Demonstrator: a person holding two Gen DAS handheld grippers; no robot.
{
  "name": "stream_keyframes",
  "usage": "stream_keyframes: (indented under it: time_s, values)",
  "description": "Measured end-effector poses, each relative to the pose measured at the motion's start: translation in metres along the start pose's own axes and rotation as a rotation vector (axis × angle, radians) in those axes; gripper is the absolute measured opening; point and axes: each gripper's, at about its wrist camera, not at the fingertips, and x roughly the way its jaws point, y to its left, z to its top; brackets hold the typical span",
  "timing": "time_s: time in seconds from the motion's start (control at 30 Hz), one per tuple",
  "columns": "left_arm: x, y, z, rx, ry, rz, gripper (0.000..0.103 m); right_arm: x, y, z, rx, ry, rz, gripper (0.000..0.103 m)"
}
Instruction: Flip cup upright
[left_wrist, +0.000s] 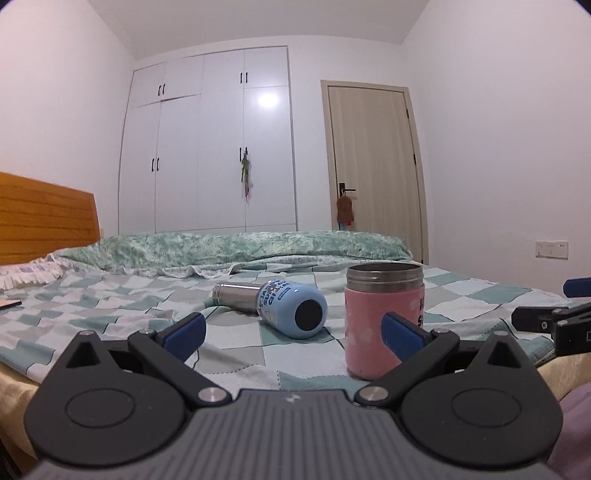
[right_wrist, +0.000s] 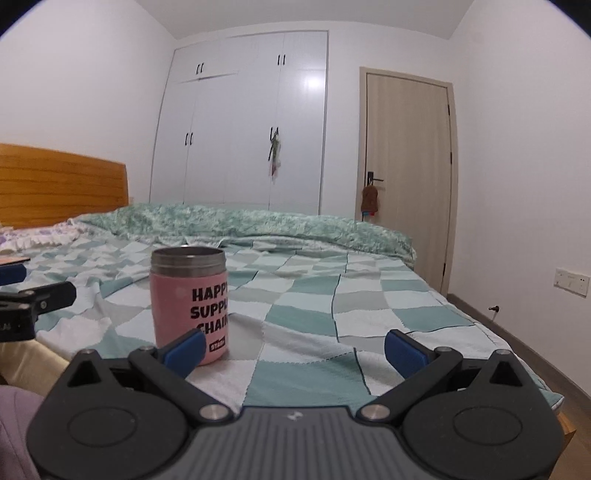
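A blue cup (left_wrist: 284, 308) with a steel neck lies on its side on the checkered bedspread (left_wrist: 110, 314), its dark base toward me. A pink cup (left_wrist: 382, 317) with a steel rim stands upright to its right; it also shows in the right wrist view (right_wrist: 190, 302), with black lettering. My left gripper (left_wrist: 293, 334) is open and empty, just short of both cups; its right finger overlaps the pink cup. My right gripper (right_wrist: 293, 349) is open and empty, to the right of the pink cup, and its tips show in the left wrist view (left_wrist: 546, 317).
A rumpled green quilt (left_wrist: 229, 247) lies across the far side of the bed. A wooden headboard (left_wrist: 44, 218) is at the left. A dark flat object (left_wrist: 9, 303) lies at the left edge. Wardrobe (left_wrist: 207, 147) and door (left_wrist: 373, 162) stand behind. The bed's right edge (right_wrist: 517, 354) drops to the floor.
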Motion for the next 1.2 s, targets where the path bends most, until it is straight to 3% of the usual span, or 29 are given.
stream_keyframes:
  time_s: [1.2]
  values:
    - [0.0013, -0.0005, -0.0042, -0.013, 0.014, -0.008, 0.103, 0.0003, -0.0037, -0.0031, 0.012, -0.012, -0.016, 0.103]
